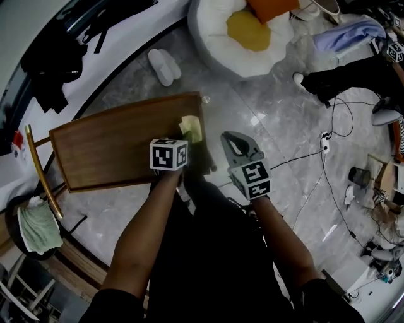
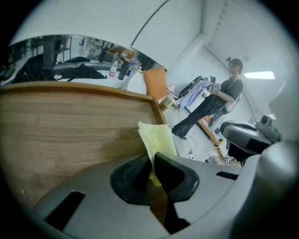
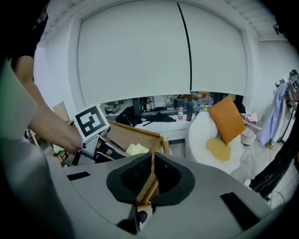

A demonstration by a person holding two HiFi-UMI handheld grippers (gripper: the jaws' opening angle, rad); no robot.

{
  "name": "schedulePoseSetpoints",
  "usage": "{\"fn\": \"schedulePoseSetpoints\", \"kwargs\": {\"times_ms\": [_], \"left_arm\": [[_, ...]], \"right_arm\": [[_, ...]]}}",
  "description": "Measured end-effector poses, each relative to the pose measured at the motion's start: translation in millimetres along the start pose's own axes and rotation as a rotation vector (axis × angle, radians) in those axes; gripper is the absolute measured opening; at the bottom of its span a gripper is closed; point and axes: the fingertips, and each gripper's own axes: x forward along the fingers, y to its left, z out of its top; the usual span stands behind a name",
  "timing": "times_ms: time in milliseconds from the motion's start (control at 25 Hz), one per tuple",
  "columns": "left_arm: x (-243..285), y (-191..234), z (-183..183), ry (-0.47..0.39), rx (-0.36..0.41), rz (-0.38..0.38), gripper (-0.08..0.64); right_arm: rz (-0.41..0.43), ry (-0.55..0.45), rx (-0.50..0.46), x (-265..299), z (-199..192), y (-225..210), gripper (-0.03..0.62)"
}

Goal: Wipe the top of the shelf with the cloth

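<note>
Your left tool (image 2: 153, 162) is clamped on the yellow cloth (image 2: 159, 136). In the left gripper view a fold of it is pinched right between the two dark pads, and the rest sticks up and out past the tips. From the head view, the cloth sits on the wooden shelf top (image 1: 120, 148), right up against its right edge and a bit closer to the far right corner than the near one. Your left arm comes in over the near edge of the shelf, close to the near right corner.

Your right tool (image 3: 152, 169) is clenched with nothing in it. The pads are pressed together, and all you get through the thin slit is a strip of the shelf's wood behind them. In the head view it hangs just off the right edge of the shelf, over the grey floor (image 1: 284, 120). It's beside the left tool and isn't touching the cloth.

Past the shelf's far edge there's a pair of white slippers (image 1: 164, 66) on the floor. Further out is a big white beanbag (image 1: 218, 28) with a yellow cushion (image 1: 248, 30) and an orange cushion (image 1: 271, 7) on it. A green towel (image 1: 36, 228) lies low down off the shelf's left edge. Black cables (image 1: 328, 183) trail over the floor to your right.
</note>
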Motion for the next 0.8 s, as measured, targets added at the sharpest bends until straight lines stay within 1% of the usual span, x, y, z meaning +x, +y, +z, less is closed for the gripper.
{"fn": "schedulePoseSetpoints", "kwargs": {"times_ms": [120, 280, 400, 560, 800], "left_arm": [[1, -1, -2, 0.002, 0.012, -0.021, 0.028], [0, 0, -1, -0.004, 0.002, -0.032, 0.028], [-5, 8, -4, 0.000, 0.006, -0.024, 0.028], [-18, 27, -9, 0.020, 0.018, -0.021, 0.028], [-50, 73, -21, 0.022, -0.006, 0.009, 0.028]], "right_arm": [[0.009, 0.007, 0.002, 2, -2, 5, 0.029], [0.037, 0.007, -0.019, 10, 6, 19, 0.029], [0.043, 0.008, -0.026, 15, 13, 28, 0.029], [0.049, 0.011, -0.032, 25, 21, 45, 0.029], [0.087, 0.016, -0.049, 47, 35, 88, 0.029]]}}
